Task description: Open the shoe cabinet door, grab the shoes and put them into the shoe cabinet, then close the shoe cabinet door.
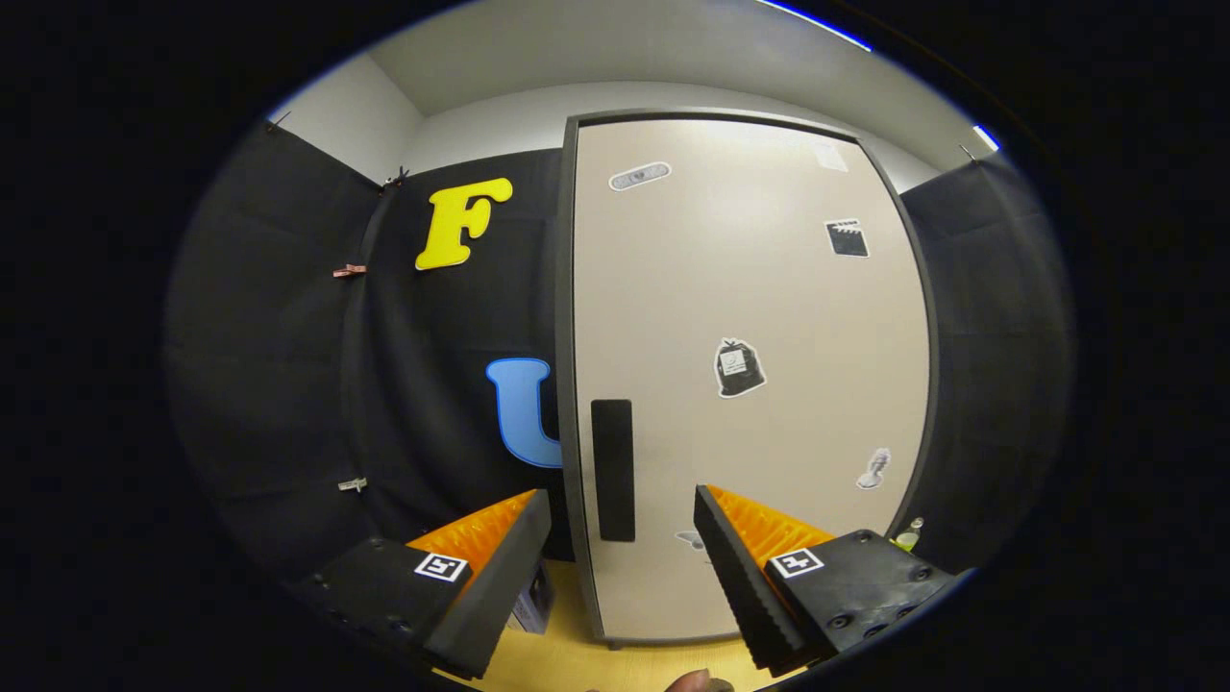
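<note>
Jaws stand wide apart on the hand-held gripper, its two black fingers with orange ribbed backing holding nothing. Just beyond them, and framed in the gap between them, hangs the tall black rectangular handle set near the left edge of the beige shoe cabinet door. That door is shut flush in its dark grey frame and carries a few small black-and-white stickers. It stands on a pale wooden floor.

No shoes are visible from where the gripper points, so opening the door looks to be the step in hand. To do it well, I'd guess the gripper should ease forward until the handle sits squarely between the fingers, then close on its two long sides, not on the door panel. The hinges probably lie along the right edge, so a pull should follow an arc toward that side; a straight tug could slip off the slim handle.
</note>
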A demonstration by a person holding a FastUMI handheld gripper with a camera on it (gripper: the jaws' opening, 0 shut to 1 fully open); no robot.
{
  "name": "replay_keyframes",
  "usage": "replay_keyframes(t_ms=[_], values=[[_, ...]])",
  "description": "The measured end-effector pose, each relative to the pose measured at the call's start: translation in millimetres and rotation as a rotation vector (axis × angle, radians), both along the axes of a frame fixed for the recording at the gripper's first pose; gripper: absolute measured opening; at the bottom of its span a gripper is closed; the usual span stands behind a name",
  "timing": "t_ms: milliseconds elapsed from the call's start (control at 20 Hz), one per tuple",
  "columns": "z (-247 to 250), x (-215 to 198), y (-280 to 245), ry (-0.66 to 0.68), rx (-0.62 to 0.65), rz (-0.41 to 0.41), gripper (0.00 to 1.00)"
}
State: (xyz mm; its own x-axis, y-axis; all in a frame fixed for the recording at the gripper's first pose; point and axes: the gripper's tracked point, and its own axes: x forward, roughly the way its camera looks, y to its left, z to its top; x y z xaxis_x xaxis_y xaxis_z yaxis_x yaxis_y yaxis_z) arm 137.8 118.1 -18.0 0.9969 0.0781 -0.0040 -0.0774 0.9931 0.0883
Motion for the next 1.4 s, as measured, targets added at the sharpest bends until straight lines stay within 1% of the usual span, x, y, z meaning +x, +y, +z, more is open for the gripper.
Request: replay_keyframes(t_ms=[150,200,250,300,350,450,550,600,700,800,950,1050,1400], values=[[-10.5,35.3,6.5,0.019,-0.007,-0.015,0.95],[-12.7,44.9,7.3,0.021,-0.009,-0.024,0.87],[-13.2,52.8,9.1,0.015,-0.011,-0.030,0.84],[-14.4,61.8,9.4,0.013,-0.014,-0.043,0.83],[-15.7,66.8,9.7,0.012,-0.022,-0.050,0.78],[-23.5,75.9,9.7,0.034,-0.017,-0.062,0.59],[-28.4,78.7,8.0,0.052,0.007,-0.072,0.48],[-23.9,79.4,5.0,0.036,0.007,-0.077,0.42],[-26.0,79.7,7.0,0.035,-0.028,-0.071,0.34],[-26.3,79.6,7.3,0.048,-0.031,-0.048,0.19],[-25.8,70.2,7.7,0.044,-0.026,-0.028,0.20],[-23.4,54.7,8.6,0.039,-0.009,-0.007,0.19],[-15.1,-34.3,-17.2,-0.001,0.008,0.090,0.19]])
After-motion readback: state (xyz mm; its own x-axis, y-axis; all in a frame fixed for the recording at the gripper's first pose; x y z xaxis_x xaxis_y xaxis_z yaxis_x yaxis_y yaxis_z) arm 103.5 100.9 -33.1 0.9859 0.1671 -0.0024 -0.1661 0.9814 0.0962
